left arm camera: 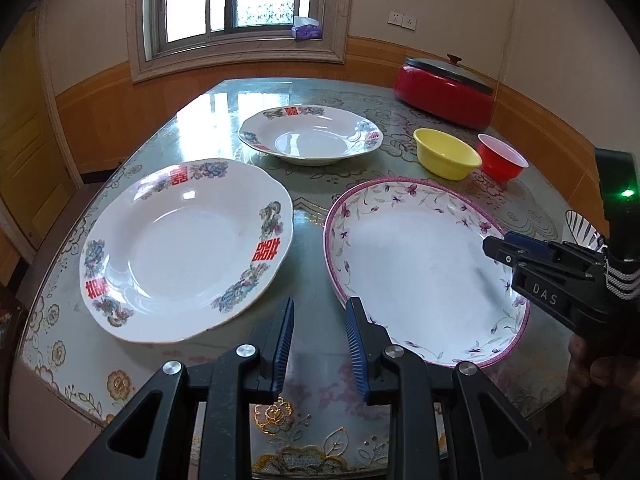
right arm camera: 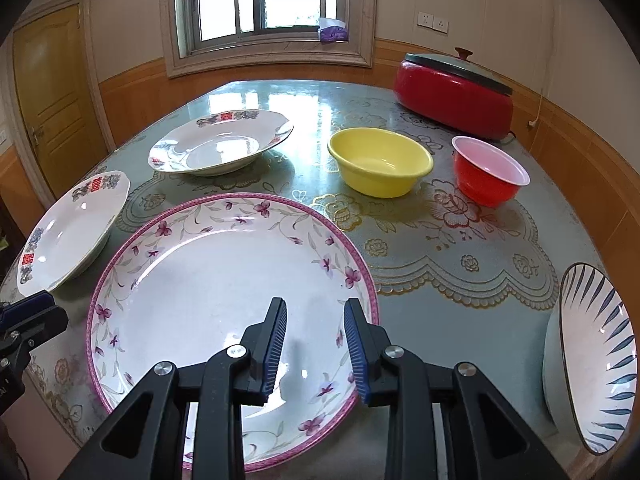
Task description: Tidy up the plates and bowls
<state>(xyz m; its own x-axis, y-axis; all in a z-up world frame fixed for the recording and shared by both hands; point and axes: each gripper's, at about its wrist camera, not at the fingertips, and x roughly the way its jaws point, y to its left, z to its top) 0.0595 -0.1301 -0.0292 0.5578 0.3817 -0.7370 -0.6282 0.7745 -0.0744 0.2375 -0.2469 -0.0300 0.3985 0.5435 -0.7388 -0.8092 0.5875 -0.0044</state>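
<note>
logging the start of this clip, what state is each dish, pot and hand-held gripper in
pink-rimmed plate: empty, flat on table
near red-marked plate: empty
far red-marked plate: empty
yellow bowl: upright, empty
red bowl: upright, empty
striped bowl: upright at table edge
red pot: lid on
left hand-held gripper: open, empty
right hand-held gripper: open, empty

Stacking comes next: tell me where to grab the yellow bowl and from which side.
Pinch the yellow bowl by its thin rim on the near side, one finger inside and one outside. It stands upright and open-topped, and its body looks too wide to span. The right gripper is nearer.
</note>
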